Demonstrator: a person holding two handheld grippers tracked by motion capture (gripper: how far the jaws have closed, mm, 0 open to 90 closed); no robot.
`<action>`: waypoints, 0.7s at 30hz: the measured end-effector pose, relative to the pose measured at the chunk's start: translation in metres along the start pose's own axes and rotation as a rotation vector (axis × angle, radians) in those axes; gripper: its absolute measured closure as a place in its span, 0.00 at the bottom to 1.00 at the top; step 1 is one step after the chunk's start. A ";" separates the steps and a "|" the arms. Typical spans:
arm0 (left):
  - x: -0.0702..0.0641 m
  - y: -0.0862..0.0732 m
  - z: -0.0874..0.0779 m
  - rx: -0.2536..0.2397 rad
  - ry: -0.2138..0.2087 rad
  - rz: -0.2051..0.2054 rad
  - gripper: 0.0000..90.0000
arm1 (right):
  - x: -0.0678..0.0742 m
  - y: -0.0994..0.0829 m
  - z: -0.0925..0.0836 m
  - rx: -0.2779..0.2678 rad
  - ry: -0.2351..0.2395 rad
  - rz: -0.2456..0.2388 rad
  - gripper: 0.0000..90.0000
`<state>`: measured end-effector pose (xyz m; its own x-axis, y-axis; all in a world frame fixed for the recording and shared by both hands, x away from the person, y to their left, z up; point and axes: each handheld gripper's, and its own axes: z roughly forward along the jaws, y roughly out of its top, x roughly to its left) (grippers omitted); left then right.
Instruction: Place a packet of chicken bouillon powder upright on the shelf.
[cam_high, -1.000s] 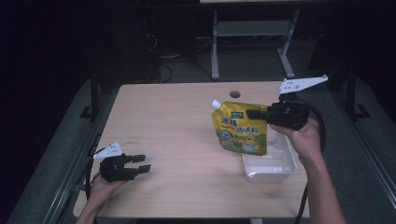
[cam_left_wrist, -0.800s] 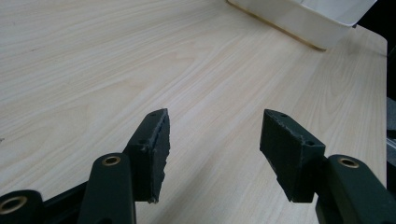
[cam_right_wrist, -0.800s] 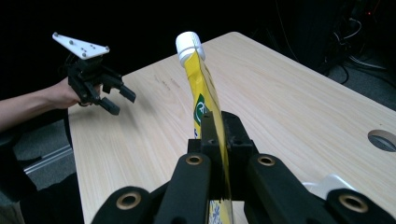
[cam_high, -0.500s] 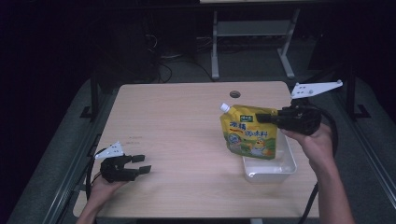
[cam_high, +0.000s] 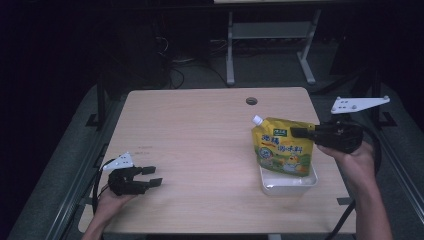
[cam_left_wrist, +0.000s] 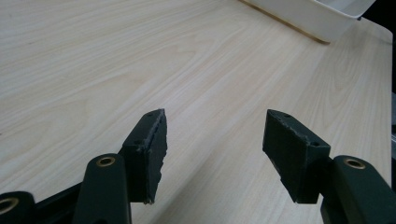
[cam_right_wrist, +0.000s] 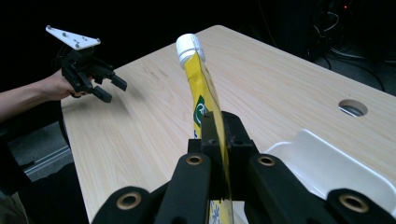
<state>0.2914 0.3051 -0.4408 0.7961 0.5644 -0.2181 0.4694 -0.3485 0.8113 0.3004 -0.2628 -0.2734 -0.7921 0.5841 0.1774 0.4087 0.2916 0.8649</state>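
Observation:
A yellow spouted drink pouch (cam_high: 282, 147) with a white cap hangs upright over a white plastic tray (cam_high: 287, 182) at the right of the table. My right gripper (cam_high: 295, 132) is shut on the pouch's right edge; in the right gripper view the jaws (cam_right_wrist: 219, 135) pinch the thin pouch (cam_right_wrist: 201, 88) above the tray (cam_right_wrist: 327, 163). My left gripper (cam_high: 152, 176) rests low at the table's front left. Its jaws have just been opening, and they stand open (cam_left_wrist: 212, 144) with nothing between them. The right gripper view also shows the left gripper (cam_right_wrist: 109, 91) far off.
The light wooden table (cam_high: 200, 135) has a round cable hole (cam_high: 251, 101) near its back edge. Behind the table stand a metal frame and cables on a dark floor. The tray's corner (cam_left_wrist: 322, 18) appears far ahead in the left gripper view.
My right gripper carried the pouch to the right and nearer, bringing it over the tray. The left hand stayed where it was.

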 end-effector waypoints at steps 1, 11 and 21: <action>0.000 0.000 0.000 0.000 0.000 0.000 0.44 | -0.001 -0.001 -0.002 -0.002 -0.003 0.001 0.99; 0.000 0.000 0.001 0.002 -0.003 -0.001 0.44 | -0.006 -0.013 -0.007 -0.001 -0.027 0.024 0.99; 0.000 0.000 0.001 0.004 -0.007 -0.006 0.43 | -0.010 -0.023 0.002 0.010 -0.018 0.044 0.99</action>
<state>0.2915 0.3042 -0.4412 0.7959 0.5613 -0.2267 0.4756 -0.3480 0.8079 0.2996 -0.2737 -0.2955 -0.7650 0.6103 0.2059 0.4470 0.2729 0.8519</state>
